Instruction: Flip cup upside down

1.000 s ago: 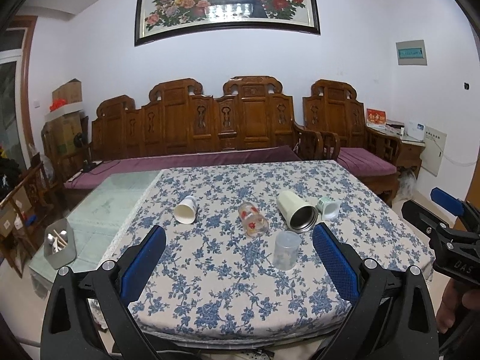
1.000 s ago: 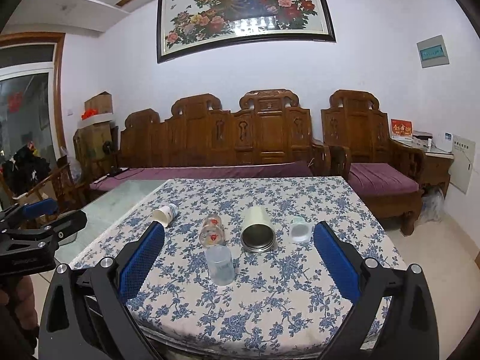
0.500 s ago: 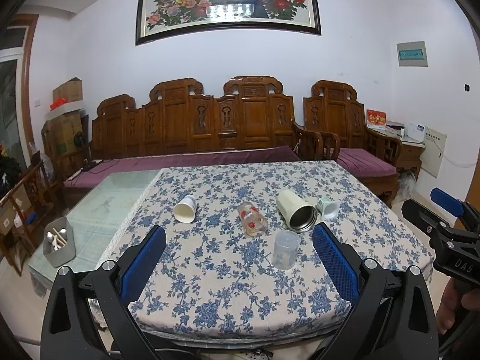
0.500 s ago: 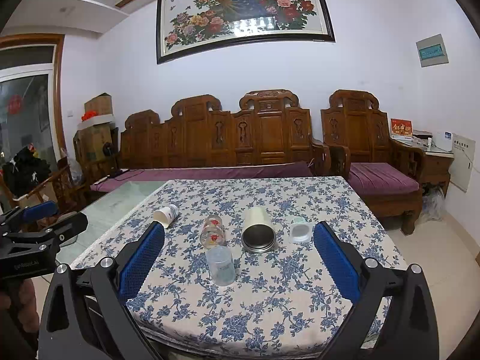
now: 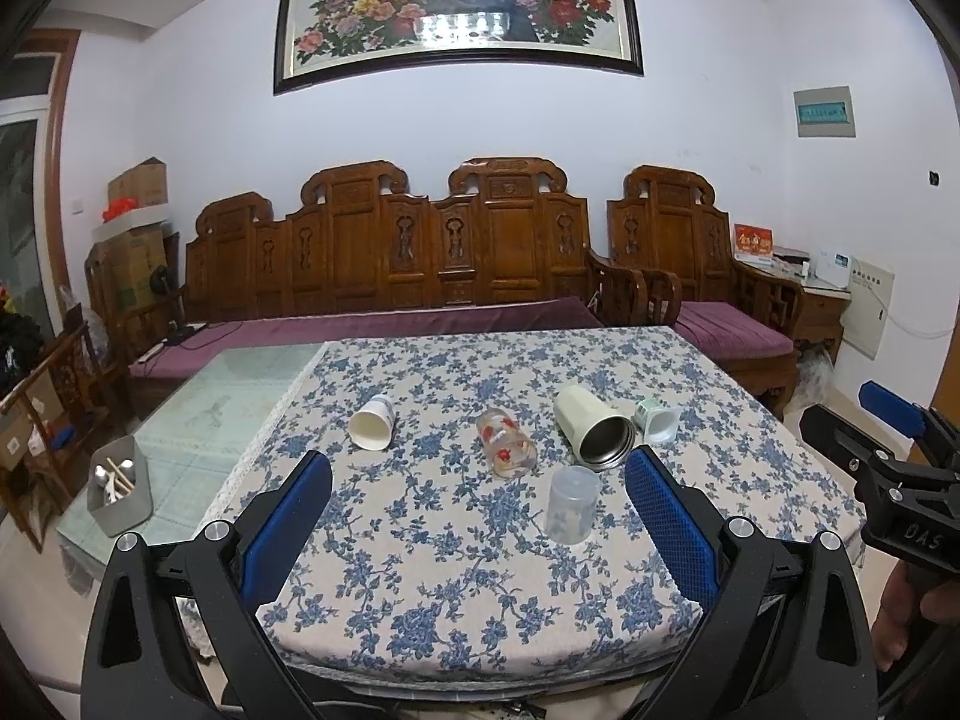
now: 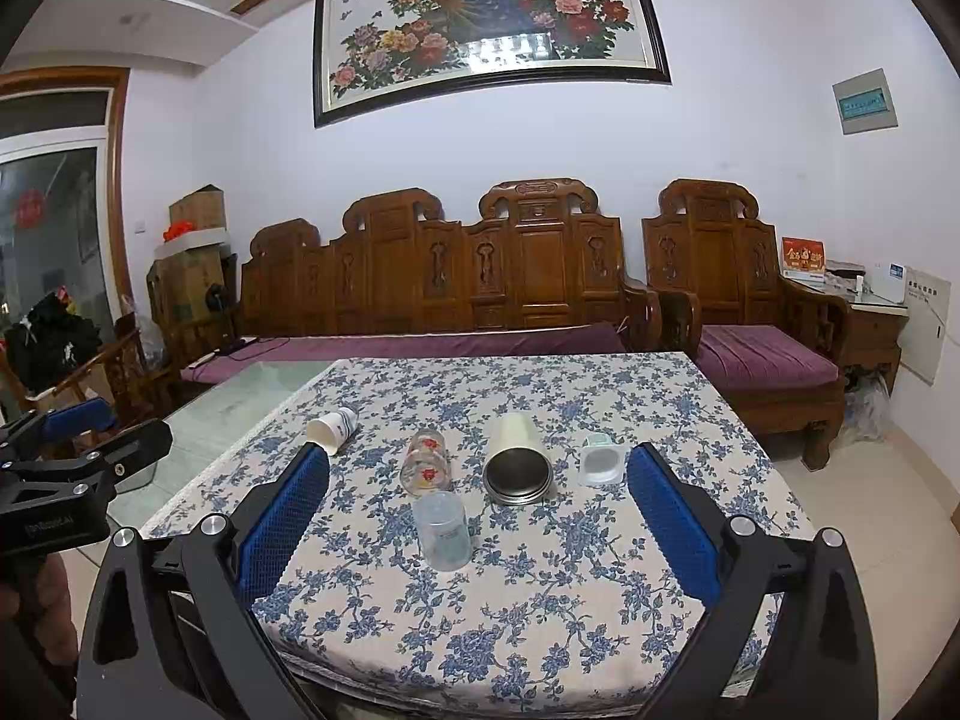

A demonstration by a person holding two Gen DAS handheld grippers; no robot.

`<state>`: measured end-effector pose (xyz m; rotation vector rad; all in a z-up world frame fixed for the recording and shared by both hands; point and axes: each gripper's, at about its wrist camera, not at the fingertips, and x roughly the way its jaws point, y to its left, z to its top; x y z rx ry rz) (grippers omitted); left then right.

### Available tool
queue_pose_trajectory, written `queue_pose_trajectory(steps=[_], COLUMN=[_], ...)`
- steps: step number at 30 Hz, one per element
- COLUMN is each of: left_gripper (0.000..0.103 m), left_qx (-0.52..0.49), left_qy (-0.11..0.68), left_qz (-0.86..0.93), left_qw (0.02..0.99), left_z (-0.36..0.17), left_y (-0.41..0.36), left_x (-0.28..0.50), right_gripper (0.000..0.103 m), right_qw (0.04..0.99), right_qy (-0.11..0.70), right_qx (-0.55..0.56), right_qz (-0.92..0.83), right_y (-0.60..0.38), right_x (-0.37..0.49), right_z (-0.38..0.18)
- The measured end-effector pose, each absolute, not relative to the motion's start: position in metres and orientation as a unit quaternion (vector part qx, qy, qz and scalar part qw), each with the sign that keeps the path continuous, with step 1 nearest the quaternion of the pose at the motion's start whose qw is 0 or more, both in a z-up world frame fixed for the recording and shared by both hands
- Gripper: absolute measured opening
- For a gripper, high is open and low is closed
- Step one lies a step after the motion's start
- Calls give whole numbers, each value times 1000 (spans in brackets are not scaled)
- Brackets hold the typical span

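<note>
A: Your left gripper [image 5: 477, 501] hangs over the near edge of the table [image 5: 798, 468], jaws wide apart, nothing between them. What lies left of the translucent cup [image 5: 572, 504]?

B: Going from the left: a white paper cup [image 5: 372, 421] on its side, well left of and behind the translucent cup. Next, a floral glass [image 5: 506, 441] on its side, just behind and left of it.

A: And the translucent cup itself?

B: It stands on its mouth, base up, on the blue-flowered cloth [image 5: 456, 588], apart from both your grippers.

A: To its right?

B: A cream steel-lined tumbler [image 5: 591, 427] on its side, just behind it; a small green-white cup [image 5: 657, 420] on its side beside the tumbler. Your right gripper [image 6: 477, 501] is likewise spread wide, empty.
</note>
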<state>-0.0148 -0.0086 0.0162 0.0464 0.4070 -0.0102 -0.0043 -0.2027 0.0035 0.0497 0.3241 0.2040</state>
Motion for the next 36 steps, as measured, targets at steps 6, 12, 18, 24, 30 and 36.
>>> queue_pose_trajectory(steps=[6,12,18,24,30,36], left_gripper=[94,94,94,94,94,94], left_qx=[20,20,20,19,20,20], left_qy=[200,199,199,198,198,198], left_qz=[-7,-7,-7,-6,-6,-6], left_qw=[980,980,980,980,980,980], left_z=[19,20,20,21,22,22], left_y=[-10,-9,-9,-9,-9,-9], left_x=[-15,-16,-16,-17,-18,-18], right_gripper=[100,100,100,100,100,100], right_qw=[981,982,982,981,981,981], right_qy=[161,160,160,160,160,161], right_qx=[25,25,25,26,27,27], right_qz=[101,101,101,102,102,102], right_y=[-202,-201,-201,-201,-200,-198], right_x=[-4,-4,-4,-3,-4,-4], right_z=[2,2,2,2,3,4])
